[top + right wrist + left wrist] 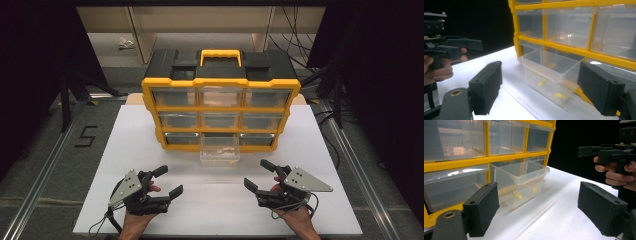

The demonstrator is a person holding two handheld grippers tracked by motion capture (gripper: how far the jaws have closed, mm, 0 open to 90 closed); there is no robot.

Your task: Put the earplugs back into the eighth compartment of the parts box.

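Both grippers (166,181) (259,173) gape empty; the pulled-out clear drawer (219,150) looks light, probably slippery, best pinched at its front rim

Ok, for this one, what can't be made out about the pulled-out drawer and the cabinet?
- Small yellow pieces in the open drawer: too small and blurred in both gripper views to identify; the high view shows faint specks.
- Other drawers' contents: glare on the clear fronts.
- Cabinet back: hidden by its own body, high view.
- Left tool and right tool: open, holding nothing.
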